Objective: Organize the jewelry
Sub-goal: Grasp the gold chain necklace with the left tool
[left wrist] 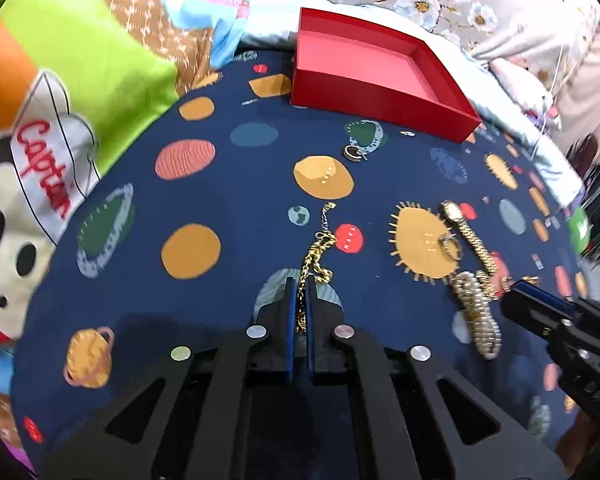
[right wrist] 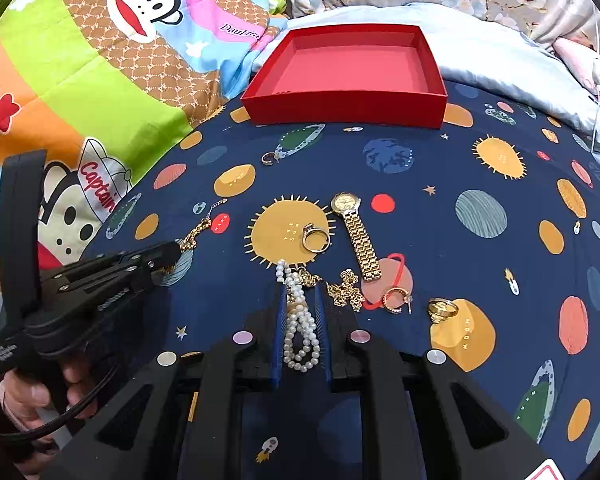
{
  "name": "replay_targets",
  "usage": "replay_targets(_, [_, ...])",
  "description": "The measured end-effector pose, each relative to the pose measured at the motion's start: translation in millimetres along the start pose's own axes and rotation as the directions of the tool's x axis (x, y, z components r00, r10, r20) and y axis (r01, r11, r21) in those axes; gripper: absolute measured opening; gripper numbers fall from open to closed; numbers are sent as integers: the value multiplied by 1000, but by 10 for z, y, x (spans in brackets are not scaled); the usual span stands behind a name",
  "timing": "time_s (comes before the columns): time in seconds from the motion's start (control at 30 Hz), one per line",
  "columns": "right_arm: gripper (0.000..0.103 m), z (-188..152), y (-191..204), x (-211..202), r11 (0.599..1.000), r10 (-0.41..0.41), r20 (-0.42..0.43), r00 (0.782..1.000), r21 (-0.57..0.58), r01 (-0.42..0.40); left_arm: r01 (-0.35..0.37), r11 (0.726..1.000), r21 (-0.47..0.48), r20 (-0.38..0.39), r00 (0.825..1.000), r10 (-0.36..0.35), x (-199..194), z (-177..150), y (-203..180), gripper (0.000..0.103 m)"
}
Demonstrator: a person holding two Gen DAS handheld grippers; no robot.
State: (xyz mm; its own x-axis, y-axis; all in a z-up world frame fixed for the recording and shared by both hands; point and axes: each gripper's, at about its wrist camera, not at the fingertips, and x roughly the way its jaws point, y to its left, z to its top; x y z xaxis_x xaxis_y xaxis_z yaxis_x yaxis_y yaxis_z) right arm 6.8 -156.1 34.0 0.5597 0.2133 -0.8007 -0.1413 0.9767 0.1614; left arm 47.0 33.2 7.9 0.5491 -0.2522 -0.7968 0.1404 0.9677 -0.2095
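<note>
Beside the watch (right wrist: 356,236) (gold) lies a ring (right wrist: 315,239).

A bed holds everything. A dark blue cloth (right wrist: 440,240) with planets and suns is spread on it. At the far side sits a red box (right wrist: 346,76), open on top. Near it lies a small hoop earring (right wrist: 269,157). In the middle lie a gold watch (right wrist: 356,236) and a ring (right wrist: 315,239). To the left lies a gold chain (left wrist: 318,252). Closer in lie a pearl necklace (right wrist: 298,320), a thin gold chain (right wrist: 346,288), another hoop earring (right wrist: 398,300) and a gold ring (right wrist: 442,309) on the right.
</note>
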Motion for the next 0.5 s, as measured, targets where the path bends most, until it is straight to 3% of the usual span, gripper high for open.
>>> replay_targets(0.5, [13, 57, -52, -195, 1000, -1, 47, 999, 16, 1, 81, 997, 11, 57, 995, -81, -465, 179, -161, 3])
